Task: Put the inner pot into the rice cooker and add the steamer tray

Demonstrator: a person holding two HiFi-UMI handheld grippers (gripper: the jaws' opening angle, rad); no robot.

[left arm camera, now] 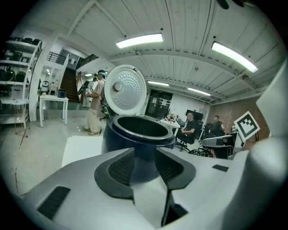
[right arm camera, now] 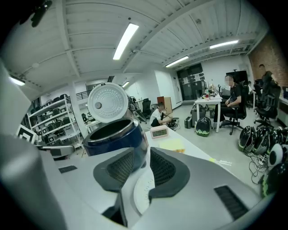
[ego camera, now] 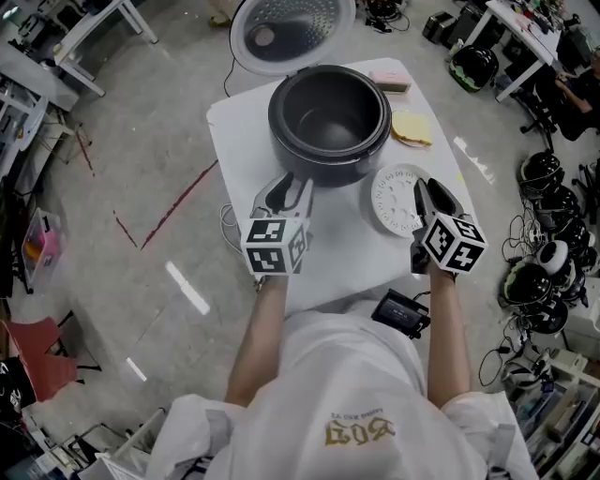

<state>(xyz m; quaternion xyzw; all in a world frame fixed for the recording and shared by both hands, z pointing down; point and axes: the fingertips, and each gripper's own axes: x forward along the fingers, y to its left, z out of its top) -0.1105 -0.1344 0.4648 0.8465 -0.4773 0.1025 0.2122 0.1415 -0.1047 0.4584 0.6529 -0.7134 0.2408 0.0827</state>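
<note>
The dark rice cooker (ego camera: 328,122) stands on the white table (ego camera: 234,131) with its round white lid (ego camera: 291,28) swung up at the back. Its inside is dark, and I cannot tell an inner pot apart from the body. The white round steamer tray (ego camera: 396,199) lies flat on the table to the cooker's right. My left gripper (ego camera: 286,194) hovers just in front of the cooker (left arm camera: 135,134), open and empty. My right gripper (ego camera: 433,195) is open over the near right edge of the tray (right arm camera: 141,193), with nothing between its jaws.
A yellow cloth (ego camera: 411,128) and a small pink clock (ego camera: 389,80) lie behind the tray. A black device (ego camera: 401,312) sits at the table's near edge. Helmets (ego camera: 544,272) crowd the floor to the right. People sit and stand farther off in the room.
</note>
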